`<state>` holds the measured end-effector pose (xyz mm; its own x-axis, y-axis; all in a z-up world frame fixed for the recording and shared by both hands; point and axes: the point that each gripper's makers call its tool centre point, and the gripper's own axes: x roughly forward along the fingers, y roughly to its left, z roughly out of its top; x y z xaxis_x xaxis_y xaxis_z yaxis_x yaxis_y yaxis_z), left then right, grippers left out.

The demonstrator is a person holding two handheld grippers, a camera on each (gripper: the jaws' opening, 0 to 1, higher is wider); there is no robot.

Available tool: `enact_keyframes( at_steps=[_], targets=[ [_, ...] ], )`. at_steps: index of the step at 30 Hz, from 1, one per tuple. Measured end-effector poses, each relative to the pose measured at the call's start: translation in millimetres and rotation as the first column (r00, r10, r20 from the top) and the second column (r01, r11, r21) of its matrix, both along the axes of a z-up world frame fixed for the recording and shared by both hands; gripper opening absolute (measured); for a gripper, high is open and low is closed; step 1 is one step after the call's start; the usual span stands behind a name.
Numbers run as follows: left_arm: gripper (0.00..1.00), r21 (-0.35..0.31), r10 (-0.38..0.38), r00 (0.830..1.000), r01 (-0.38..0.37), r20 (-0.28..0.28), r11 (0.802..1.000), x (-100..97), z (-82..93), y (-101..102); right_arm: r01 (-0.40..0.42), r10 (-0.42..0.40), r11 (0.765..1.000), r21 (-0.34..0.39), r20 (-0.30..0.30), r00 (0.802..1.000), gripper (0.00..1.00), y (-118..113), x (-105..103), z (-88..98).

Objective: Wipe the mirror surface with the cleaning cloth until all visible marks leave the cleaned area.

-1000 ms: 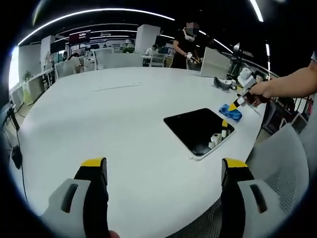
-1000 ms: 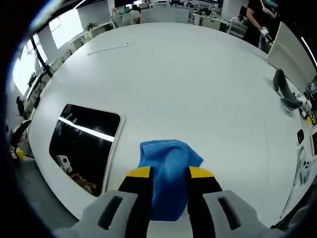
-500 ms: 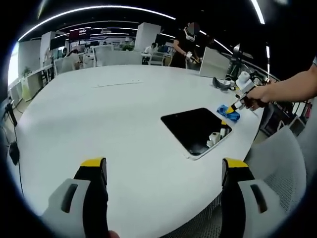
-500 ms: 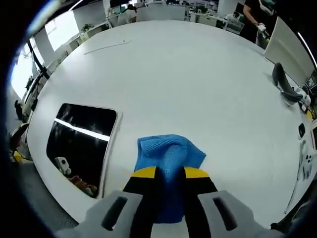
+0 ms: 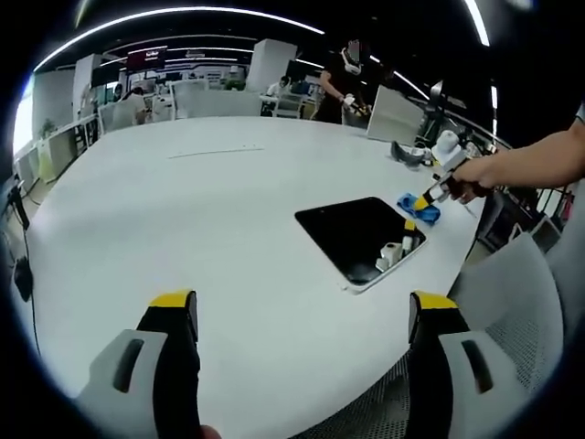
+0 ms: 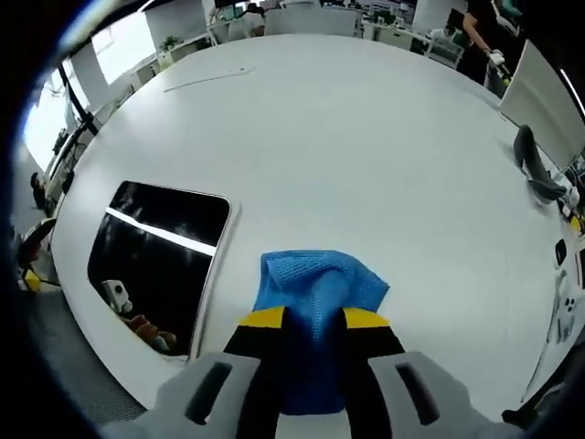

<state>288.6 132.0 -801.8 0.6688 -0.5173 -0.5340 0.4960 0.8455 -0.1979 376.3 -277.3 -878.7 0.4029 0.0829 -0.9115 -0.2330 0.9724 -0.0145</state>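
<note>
A flat rectangular mirror (image 5: 359,236) with a white rim lies on the white table (image 5: 183,210), dark and reflecting the ceiling; it also lies left of the cloth in the right gripper view (image 6: 160,251). The blue cleaning cloth (image 6: 315,302) rests on the table just beside the mirror's edge. My right gripper (image 6: 308,322) is shut on the blue cloth, its yellow-tipped jaws pinching a raised fold. In the left gripper view a hand holds that right gripper (image 5: 423,200) over the blue cloth (image 5: 416,207). My left gripper (image 5: 306,315) stands open above the table's near edge, well short of the mirror.
A dark curved object (image 6: 532,169) lies on the table toward the far right. A person (image 5: 343,78) stands beyond the table's far edge beside a white panel (image 5: 395,114). A grey mesh chair (image 5: 512,302) sits by the table's right edge.
The right gripper's jaws have closed from loosely straddling the cloth to pinching it. In the left gripper view the scene has shifted slightly; the mirror has stayed put.
</note>
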Motion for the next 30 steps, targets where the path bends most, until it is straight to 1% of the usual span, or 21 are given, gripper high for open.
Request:
enact_keyframes(
  at_steps=[1,3,6,9,11,12,14,16,17,18,19,21,23,26,28,29,30],
  targets=[
    [0.94,0.001,0.001,1.0,-0.001,0.0,1.0,0.1,-0.1,0,0.001,-0.001,1.0,-0.026,0.007,1.0,0.12,-2,0,1.0],
    [0.94,-0.001,-0.002,1.0,0.002,-0.001,1.0,0.0,-0.4,-1,-0.005,0.005,1.0,-0.029,-0.001,1.0,0.04,1,1,2.2],
    [0.94,0.004,-0.01,1.0,0.01,-0.002,1.0,-0.6,-1.0,-1,-0.004,0.004,0.999,-0.049,-0.001,1.0,0.03,0,1,2.0],
    [0.94,-0.001,-0.001,1.0,0.001,0.002,1.0,0.8,0.1,0,0.022,-0.021,0.999,-0.048,0.012,1.0,0.02,-2,2,1.4],
    [0.94,0.001,0.0,1.0,0.0,0.002,1.0,1.0,0.4,0,0.052,-0.052,0.998,-0.024,0.026,0.998,0.01,-4,4,1.0],
    [0.94,0.003,-0.002,1.0,0.002,0.003,1.0,1.0,0.3,0,0.071,-0.071,0.997,0.002,0.028,0.997,0.01,-4,4,1.2],
    [0.94,0.009,-0.005,1.0,0.005,0.005,1.0,0.8,0.2,-1,0.088,-0.089,0.995,0.043,0.021,0.996,0.01,-3,4,2.2],
    [0.94,0.009,-0.006,1.0,0.006,0.005,1.0,0.6,0.4,-1,0.153,-0.155,0.983,0.103,0.015,0.988,0.02,-6,5,6.3],
    [0.94,0.009,-0.005,1.0,0.005,0.006,1.0,0.6,0.5,-1,0.177,-0.179,0.977,0.116,0.009,0.984,0.02,-7,4,8.6],
    [0.94,0.007,-0.003,1.0,0.003,0.008,1.0,1.0,0.9,0,0.199,-0.198,0.972,0.125,-0.02,0.98,0.02,-9,1,8.9],
    [0.94,0.006,-0.001,1.0,0.001,0.009,1.0,1.2,1.1,0,0.189,-0.188,0.973,0.133,-0.022,0.982,0.02,-8,2,9.7],
    [0.94,0.006,0.001,1.0,-0.001,0.01,1.0,1.5,1.2,0,0.19,-0.189,0.965,0.18,-0.025,0.982,0.02,0,3,15.2],
    [0.94,0.006,-0.001,1.0,0.001,0.011,1.0,1.3,1.4,0,0.196,-0.195,0.962,0.192,-0.022,0.981,0.02,3,5,20.6],
    [0.95,0.007,-0.004,1.0,0.004,0.01,1.0,1.3,1.1,-1,0.189,-0.192,0.96,0.206,-0.009,0.981,0.02,11,13,31.0],
    [0.95,0.006,-0.003,1.0,0.003,0.013,1.0,1.7,1.7,0,0.198,-0.204,0.951,0.237,0.002,0.979,0.02,21,21,39.2],
    [0.95,0.007,-0.003,1.0,0.003,0.014,1.0,1.7,1.6,0,0.203,-0.208,0.948,0.244,-0.004,0.978,0.02,25,22,41.7],
    [0.95,0.01,-0.002,1.0,0.002,0.013,1.0,1.7,1.3,0,0.201,-0.21,0.947,0.25,0.009,0.978,0.02,30,29,46.3]
  ],
)
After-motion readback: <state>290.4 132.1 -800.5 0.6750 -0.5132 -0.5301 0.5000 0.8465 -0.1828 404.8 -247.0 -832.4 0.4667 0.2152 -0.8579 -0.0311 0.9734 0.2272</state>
